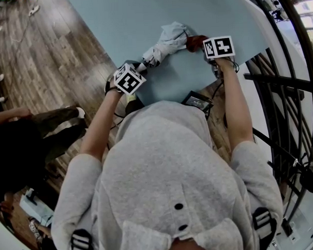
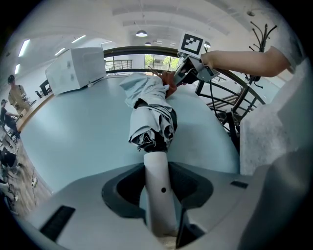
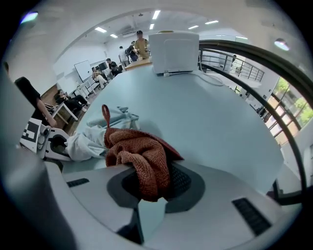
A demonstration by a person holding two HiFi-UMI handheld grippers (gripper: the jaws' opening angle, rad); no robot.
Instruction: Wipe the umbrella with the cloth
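**Umbrella gripped by the handle, cloth at its other end**

A pale blue table [image 1: 131,19] fills the upper part of the head view, with wooden floor to its left and a dark curved railing to its right. The person in a grey hooded top stands at the near edge, with both arms reaching over it. Far back on the table, a white box [image 3: 173,51] shows in both gripper views.

The folded umbrella [image 1: 166,44] lies on the table close to the near edge, running from lower left to upper right in the head view. Its loosely bunched fabric is pale grey, with darker patterned folds gathered at the handle end.

The left gripper [image 2: 157,189] is clenched on the umbrella's white handle [image 2: 155,163]. The handle runs straight between the jaws, with a dark pad on either side of it. The umbrella's bunched fabric begins just past the jaws.

The right gripper [image 3: 149,188] is at the umbrella's far end, opposite the left one. It grasps a rust-red knitted cloth [image 3: 139,156], and a fold of the cloth is pinched between its jaws. The rest of the cloth bulges out in front, with a thin loop standing up from it. In the head view the cloth [image 1: 196,42] touches the tip end of the umbrella's fabric.
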